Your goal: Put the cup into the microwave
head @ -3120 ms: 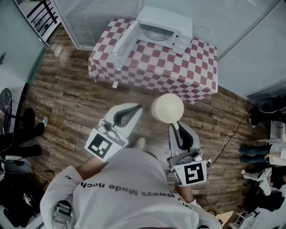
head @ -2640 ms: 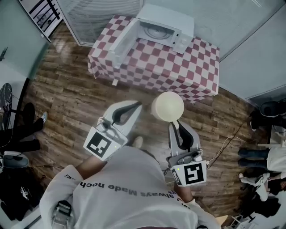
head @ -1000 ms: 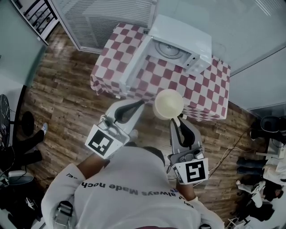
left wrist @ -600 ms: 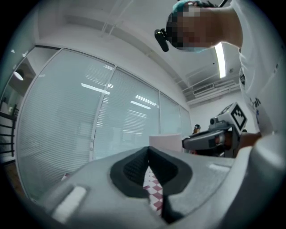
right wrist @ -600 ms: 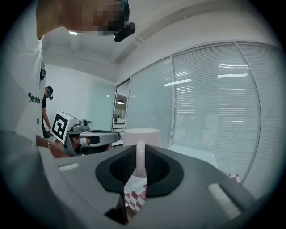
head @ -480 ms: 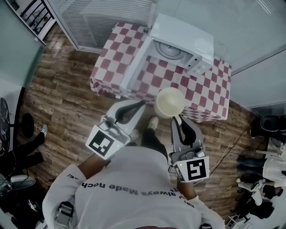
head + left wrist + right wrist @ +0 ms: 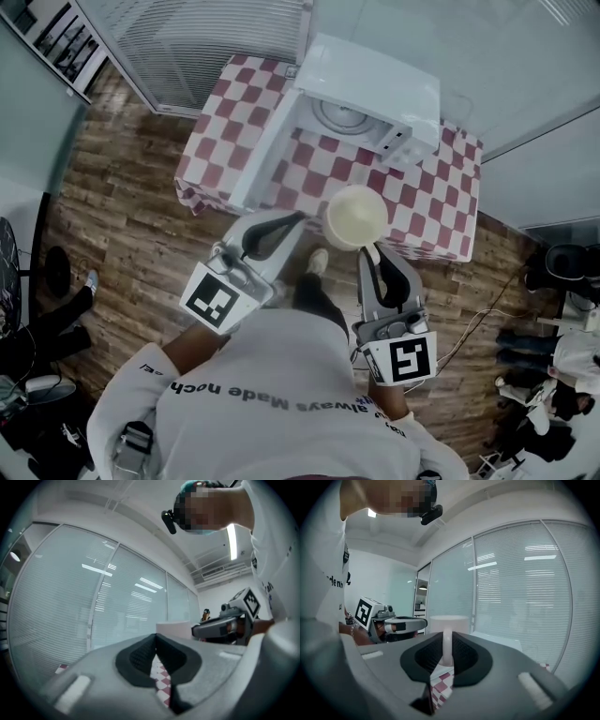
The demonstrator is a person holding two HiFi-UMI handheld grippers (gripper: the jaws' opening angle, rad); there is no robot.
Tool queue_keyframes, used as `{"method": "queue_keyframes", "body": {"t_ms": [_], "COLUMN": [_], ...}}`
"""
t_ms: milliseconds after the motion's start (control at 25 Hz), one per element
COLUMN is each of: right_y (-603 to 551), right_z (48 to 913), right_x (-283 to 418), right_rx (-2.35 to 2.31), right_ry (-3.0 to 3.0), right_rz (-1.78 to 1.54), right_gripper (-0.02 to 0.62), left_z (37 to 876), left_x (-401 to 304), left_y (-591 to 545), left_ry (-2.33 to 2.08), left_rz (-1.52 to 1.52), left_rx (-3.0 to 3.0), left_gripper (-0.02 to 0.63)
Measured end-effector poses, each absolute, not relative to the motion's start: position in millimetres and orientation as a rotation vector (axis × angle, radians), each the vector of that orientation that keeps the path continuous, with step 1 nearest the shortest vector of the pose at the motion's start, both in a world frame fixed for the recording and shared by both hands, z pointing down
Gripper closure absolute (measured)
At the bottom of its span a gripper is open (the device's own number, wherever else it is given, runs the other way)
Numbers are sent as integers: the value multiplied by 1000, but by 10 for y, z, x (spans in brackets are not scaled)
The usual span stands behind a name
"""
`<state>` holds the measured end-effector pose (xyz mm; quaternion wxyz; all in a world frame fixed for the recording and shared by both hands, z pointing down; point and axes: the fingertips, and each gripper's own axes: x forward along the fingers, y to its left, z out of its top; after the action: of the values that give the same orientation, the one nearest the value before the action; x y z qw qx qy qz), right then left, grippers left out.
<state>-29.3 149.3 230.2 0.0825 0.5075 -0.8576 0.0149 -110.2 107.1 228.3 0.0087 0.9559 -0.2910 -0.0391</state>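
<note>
The handle (image 7: pixel 446 649) of the cup (image 7: pixel 354 216) is pinched between the 2 pads of the right gripper (image 7: pixel 369 251). The cup, cream and round, is held upright with its mouth up and its handle towards the person, and is seen over the near edge of the checked table (image 7: pixel 427 202). The left gripper (image 7: pixel 284 225), closed on nothing, is held just left of it. Farther off, the white microwave (image 7: pixel 370 80) is faced, its door (image 7: pixel 265 150) swung open leftward.

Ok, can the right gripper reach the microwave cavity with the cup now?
Probably yes: the door is swung open and nothing stands between the cavity and the cup in the right gripper.
</note>
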Motion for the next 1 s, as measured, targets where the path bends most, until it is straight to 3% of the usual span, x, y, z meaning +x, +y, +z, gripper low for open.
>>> {"method": "queue_keyframes", "body": {"t_ms": [520,1000], "right_y": [375,-138], "right_z": [2354,2328], "right_x": [852,1503], "right_rx": [1500,1482], "right_ry": [-2591,-2624], "right_rz": [52,31], "right_gripper": [554,554], "left_z": [2332,2332], "left_x": [51,690], "left_y": [-77,-600], "left_ry": [-922,-953], "left_rz": [-81,-71], "left_rx": [2986,2994], "left_gripper": [603,603]}}
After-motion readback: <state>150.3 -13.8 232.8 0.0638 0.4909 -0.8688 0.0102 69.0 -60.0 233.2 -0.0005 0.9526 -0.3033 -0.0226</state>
